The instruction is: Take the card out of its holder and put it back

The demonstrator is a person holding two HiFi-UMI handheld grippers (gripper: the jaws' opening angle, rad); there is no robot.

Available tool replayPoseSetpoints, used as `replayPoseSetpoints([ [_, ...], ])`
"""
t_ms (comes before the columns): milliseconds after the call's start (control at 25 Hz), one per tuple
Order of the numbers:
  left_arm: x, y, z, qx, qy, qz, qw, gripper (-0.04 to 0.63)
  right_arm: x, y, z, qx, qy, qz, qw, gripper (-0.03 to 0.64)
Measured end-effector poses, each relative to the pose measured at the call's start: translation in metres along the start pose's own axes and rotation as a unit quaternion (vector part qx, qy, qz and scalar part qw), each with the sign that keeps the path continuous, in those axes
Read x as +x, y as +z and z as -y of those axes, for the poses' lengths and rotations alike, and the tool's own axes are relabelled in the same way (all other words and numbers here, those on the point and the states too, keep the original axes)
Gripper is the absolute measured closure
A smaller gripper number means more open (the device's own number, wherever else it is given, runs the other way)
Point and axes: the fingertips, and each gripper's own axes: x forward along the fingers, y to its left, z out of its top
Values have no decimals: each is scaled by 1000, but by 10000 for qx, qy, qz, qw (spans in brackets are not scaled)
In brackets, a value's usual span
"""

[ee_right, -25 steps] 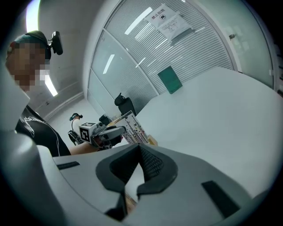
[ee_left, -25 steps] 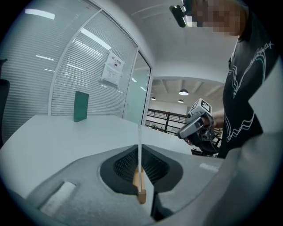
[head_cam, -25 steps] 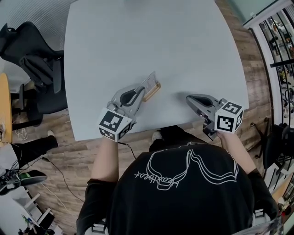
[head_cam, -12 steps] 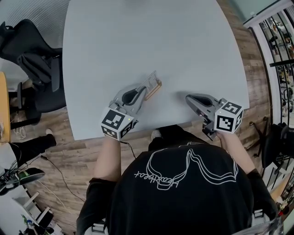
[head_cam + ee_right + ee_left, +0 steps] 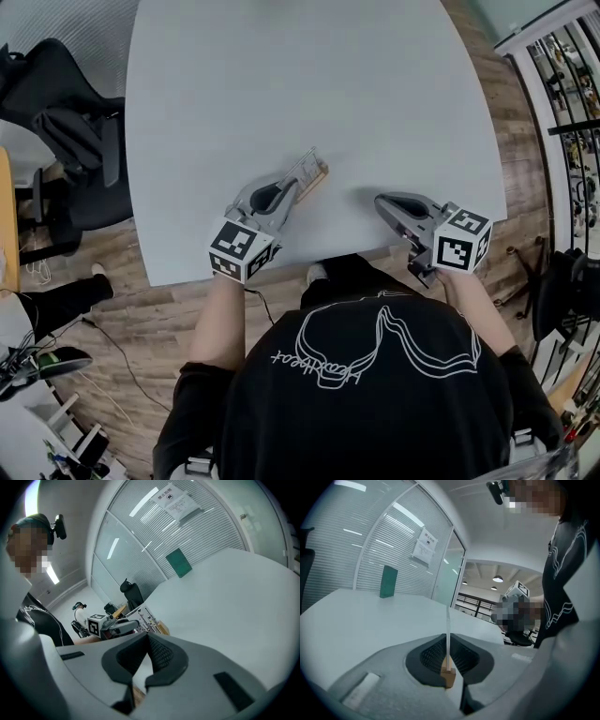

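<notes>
On my left gripper feed the two pads sit nearly together, pinching the thin clear card, which I see edge-on as a pale line standing upright between them. Its lower edge runs straight into the small wooden holder just in front of the pads, so the card looks seated in the slot. I cannot tell whether the block rests fully on the table or hangs just above it.

From the head view, card and holder are on the near half of the table, left of centre, lying at a slant with the left gripper reaching in from the near-left side. The marker cube hangs over the table's near edge.

My right gripper lies well apart to the right, near the same edge and pointing toward the holder. In its own view the tips meet and nothing sits between them; only bare table shows through the narrow gap lower down. That view also catches the card's printed face, with the holder beside it.

A green block stands at the far end of the table. A black chair sits off the table's left side.
</notes>
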Motion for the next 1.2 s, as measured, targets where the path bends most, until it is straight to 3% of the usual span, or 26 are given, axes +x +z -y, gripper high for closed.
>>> replayPoseSetpoints([
  [200, -2, 0, -5, -145, 116, 19, 9998, 557, -5, -1, -10, -16, -37, 95, 9999, 607],
  [320, -11, 3, -10, -465, 166, 206, 9986, 468, -10, -3, -20, -67, -65, 232, 9997, 607],
  [440, -29, 10, -9, -738, 260, 431, 9960, 454, -23, -3, -31, -210, -57, 453, 9987, 607],
  [600, -55, 26, 3, -822, 451, 573, 9939, 453, -45, 1, -51, -537, -17, 815, 9952, 607],
  [760, -81, 44, 36, -925, 479, 708, 9920, 453, -66, 4, -76, -810, 71, 1113, 9905, 607],
  [1040, -134, 80, 129, -1015, 163, 1124, 9883, 457, -86, 19, -143, -1438, 896, 1249, 9776, 607],
  [1200, -151, 97, 184, -1052, 65, 1312, 9857, 511, -104, 22, -177, -1719, 1412, 1281, 9665, 607],
])
